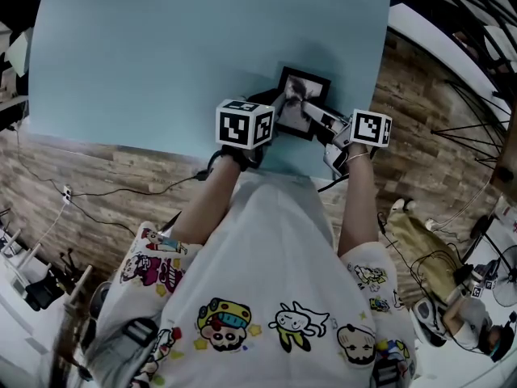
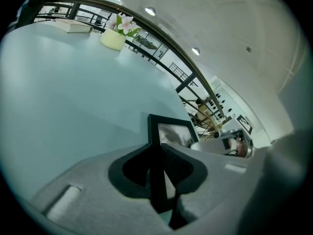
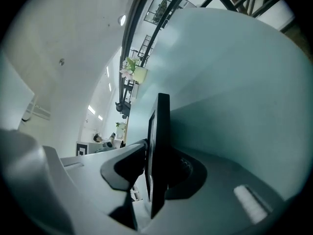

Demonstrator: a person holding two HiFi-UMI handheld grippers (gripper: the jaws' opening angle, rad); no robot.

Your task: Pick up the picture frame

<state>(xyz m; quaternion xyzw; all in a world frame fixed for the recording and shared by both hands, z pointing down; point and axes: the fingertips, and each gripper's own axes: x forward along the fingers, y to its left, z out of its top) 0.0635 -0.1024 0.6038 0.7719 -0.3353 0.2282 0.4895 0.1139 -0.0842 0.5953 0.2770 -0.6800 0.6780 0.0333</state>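
Note:
A small black picture frame [image 1: 303,103] with a grey photo stands upright near the front edge of the light blue table [image 1: 161,55]. My left gripper [image 1: 275,113] is at its left side and is shut on the frame's edge [image 2: 157,180], which runs between the pads. My right gripper [image 1: 325,124] is at the frame's right side. There the frame [image 3: 159,131] stands edge-on between the jaws; one jaw lies close against its front and a dark gap shows behind it, so the right gripper [image 3: 157,170] reads as open around it.
A potted plant with pale flowers [image 2: 116,33] and a flat book [image 2: 73,27] sit at the far end of the table. A person's patterned shirt [image 1: 266,297] fills the near side, with cables on the wood floor [image 1: 97,192] and clutter at both sides.

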